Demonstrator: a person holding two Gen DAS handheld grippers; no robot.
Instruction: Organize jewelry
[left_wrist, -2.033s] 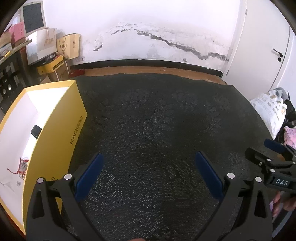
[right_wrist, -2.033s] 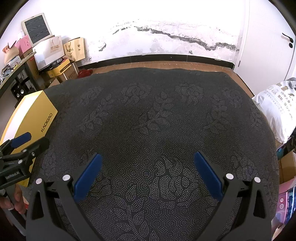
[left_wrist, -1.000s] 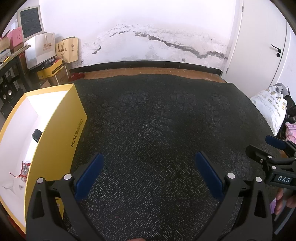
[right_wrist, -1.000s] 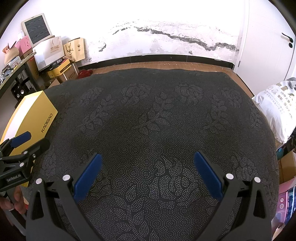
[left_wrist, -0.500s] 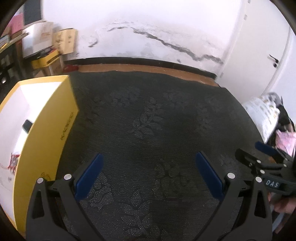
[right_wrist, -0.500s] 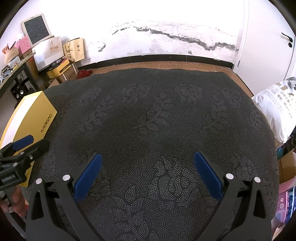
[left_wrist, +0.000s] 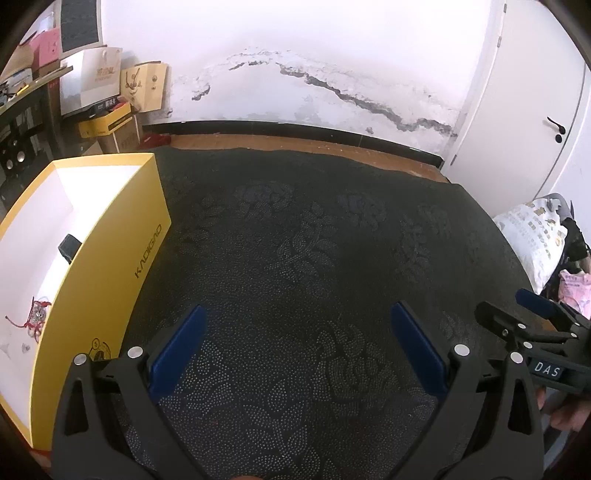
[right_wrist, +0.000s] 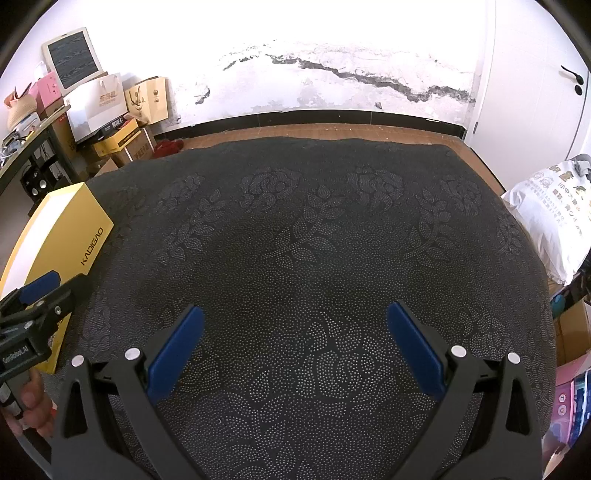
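An open yellow box (left_wrist: 110, 258) with a white inside stands at the left of the dark patterned tabletop (left_wrist: 314, 258). Inside it lie a red-stringed piece of jewelry (left_wrist: 37, 315), a small silver piece (left_wrist: 25, 346) and a small black item (left_wrist: 69, 248). My left gripper (left_wrist: 299, 343) is open and empty above the cloth, right of the box. My right gripper (right_wrist: 295, 339) is open and empty over the middle of the table. The box also shows in the right wrist view (right_wrist: 62, 236), with the left gripper's side (right_wrist: 33, 314) in front of it.
The right gripper's side (left_wrist: 535, 332) shows at the right edge of the left wrist view. A white printed bag (right_wrist: 550, 210) lies off the table's right edge. Boxes and paper bags (right_wrist: 118, 110) stand on the floor at the back left, beside a dark shelf (right_wrist: 22, 155).
The left wrist view has swung and settled, with the yellow box sitting a little further into view. The right gripper has stayed still. Both stay open.
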